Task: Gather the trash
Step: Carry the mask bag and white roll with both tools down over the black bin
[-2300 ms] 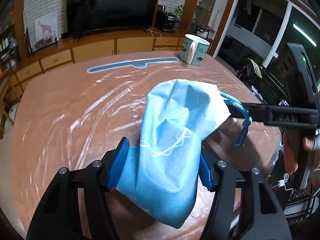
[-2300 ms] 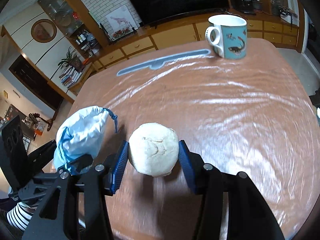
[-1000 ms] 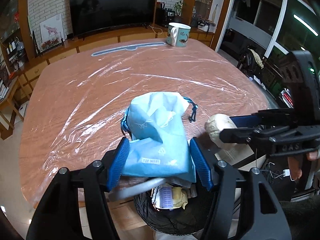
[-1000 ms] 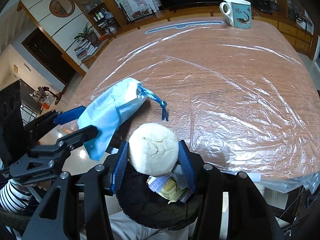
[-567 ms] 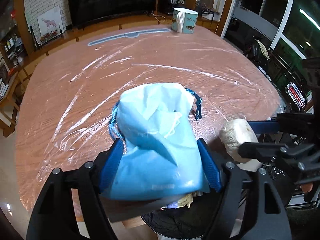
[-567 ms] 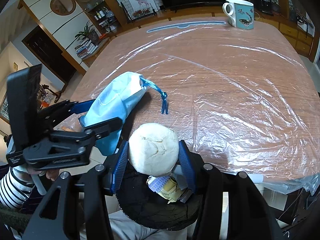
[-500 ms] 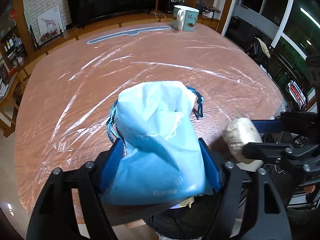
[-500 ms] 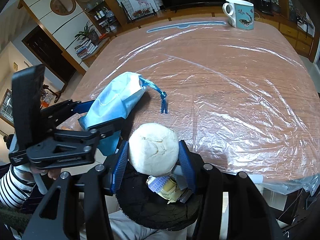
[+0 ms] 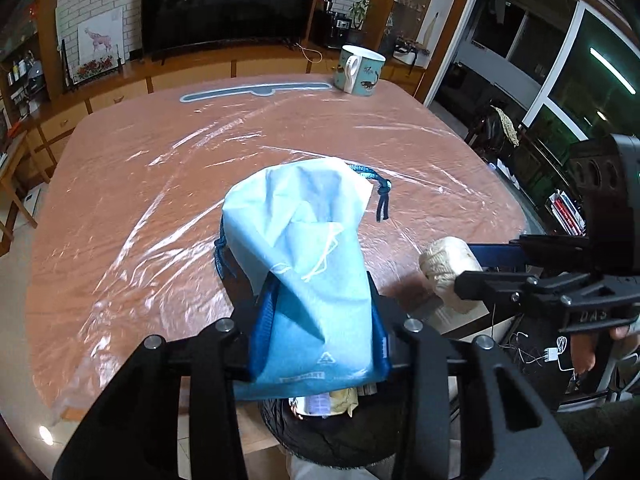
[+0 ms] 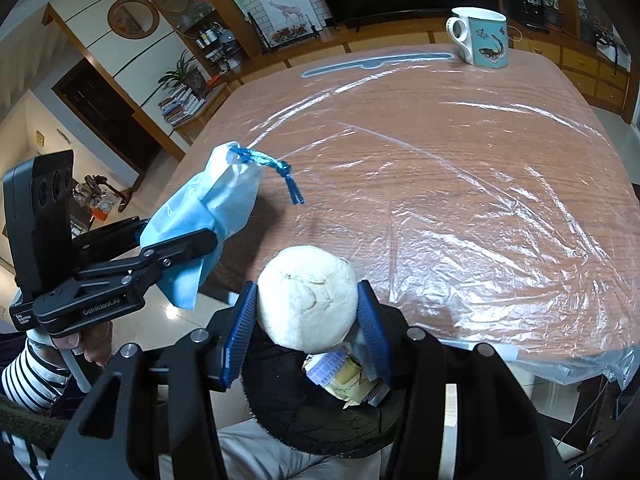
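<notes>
My left gripper [image 9: 320, 332] is shut on a light blue drawstring bag [image 9: 308, 248], held in the air at the table's near edge; it also shows in the right wrist view [image 10: 208, 208]. My right gripper [image 10: 306, 320] is shut on a round cream-coloured bun [image 10: 307, 304], also seen in the left wrist view [image 9: 448, 272]. Both are held over a black trash bin [image 10: 304, 412] below the table edge, with wrappers [image 10: 344, 376] inside. The bin also shows in the left wrist view [image 9: 332, 436].
The wooden table [image 10: 460, 152] is covered with clear plastic film. A teal-and-white mug [image 9: 360, 69] and a long grey-blue strip [image 9: 256, 89] lie at its far edge. A TV and cabinets stand behind.
Both grippers moved back from the table to above the bin. In the last half second the left gripper tilted the bag slightly up; the right gripper held still with the bun.
</notes>
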Action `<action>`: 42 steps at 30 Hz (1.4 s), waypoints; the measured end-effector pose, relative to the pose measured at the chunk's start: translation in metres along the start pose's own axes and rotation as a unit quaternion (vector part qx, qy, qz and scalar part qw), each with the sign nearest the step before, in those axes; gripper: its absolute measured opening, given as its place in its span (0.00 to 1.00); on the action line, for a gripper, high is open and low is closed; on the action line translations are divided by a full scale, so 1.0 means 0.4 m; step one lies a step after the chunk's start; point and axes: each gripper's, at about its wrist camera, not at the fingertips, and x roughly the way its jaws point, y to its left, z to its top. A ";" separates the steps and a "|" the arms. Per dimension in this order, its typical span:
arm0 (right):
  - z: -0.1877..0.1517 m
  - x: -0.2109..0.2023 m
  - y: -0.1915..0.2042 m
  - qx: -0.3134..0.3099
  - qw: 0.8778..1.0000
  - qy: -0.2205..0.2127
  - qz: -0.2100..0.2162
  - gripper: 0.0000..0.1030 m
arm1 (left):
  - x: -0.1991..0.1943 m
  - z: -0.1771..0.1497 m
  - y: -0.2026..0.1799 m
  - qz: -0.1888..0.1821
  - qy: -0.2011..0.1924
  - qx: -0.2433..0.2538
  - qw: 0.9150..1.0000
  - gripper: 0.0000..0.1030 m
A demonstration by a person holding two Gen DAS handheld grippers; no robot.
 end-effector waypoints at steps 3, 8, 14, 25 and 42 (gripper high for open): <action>-0.005 -0.012 0.012 -0.006 1.000 0.000 0.006 0.48 | -0.018 -0.011 -0.006 -0.004 -0.003 -0.002 1.000 0.40; -0.024 -0.033 0.030 -0.017 1.000 0.002 0.014 0.48 | -0.051 -0.039 -0.027 -0.012 -0.004 0.000 1.000 0.40; -0.059 -0.056 0.037 -0.030 0.999 0.010 0.019 0.48 | -0.075 -0.079 -0.068 -0.021 0.005 0.019 1.000 0.40; -0.149 -0.050 0.023 -0.031 0.998 0.045 0.016 0.48 | -0.071 -0.188 -0.136 -0.046 0.057 0.058 0.996 0.40; -0.230 0.027 -0.019 -0.015 0.995 0.101 0.002 0.48 | 0.029 -0.277 -0.155 -0.059 0.123 0.035 0.990 0.40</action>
